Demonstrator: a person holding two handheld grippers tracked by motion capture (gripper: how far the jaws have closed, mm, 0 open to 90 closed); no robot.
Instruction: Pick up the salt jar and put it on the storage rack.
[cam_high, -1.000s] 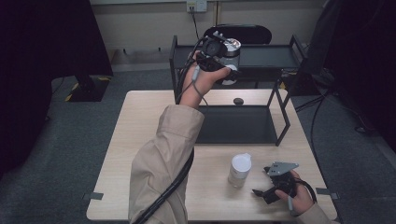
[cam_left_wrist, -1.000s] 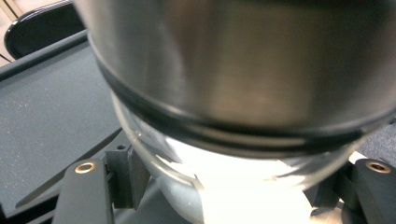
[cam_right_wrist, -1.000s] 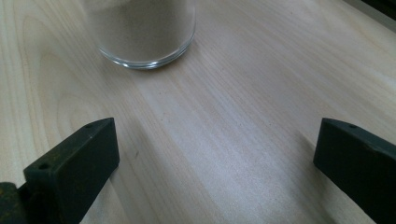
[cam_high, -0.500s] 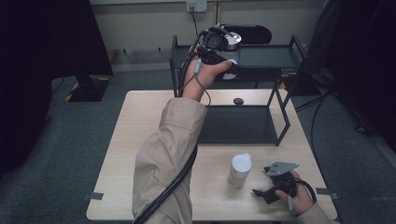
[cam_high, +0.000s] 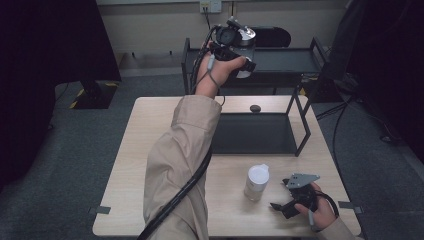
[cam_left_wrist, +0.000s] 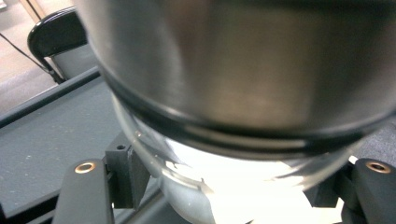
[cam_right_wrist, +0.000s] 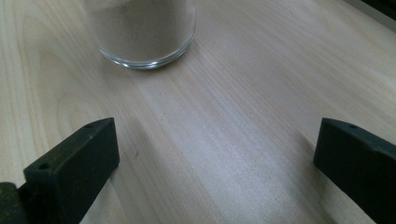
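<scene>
My left gripper is held high at the back, over the front edge of the black rack's top shelf. It is shut on a glass jar with a steel lid. In the left gripper view the jar sits tilted and very close, with its glass body pinched between the two jaws. My right gripper rests on the table near the front right, open, with bare wood between its jaws. A second jar with a white lid stands just left of it; its powder-filled base lies ahead of the jaws.
The black two-tier rack stands at the back right of the wooden table, with its lower tray on the tabletop. A small dark object lies by the tray's far edge. A black chair stands behind the rack.
My left gripper has edged a little up the picture with the jar, toward the top shelf. The right gripper and the white-lidded jar have not moved.
</scene>
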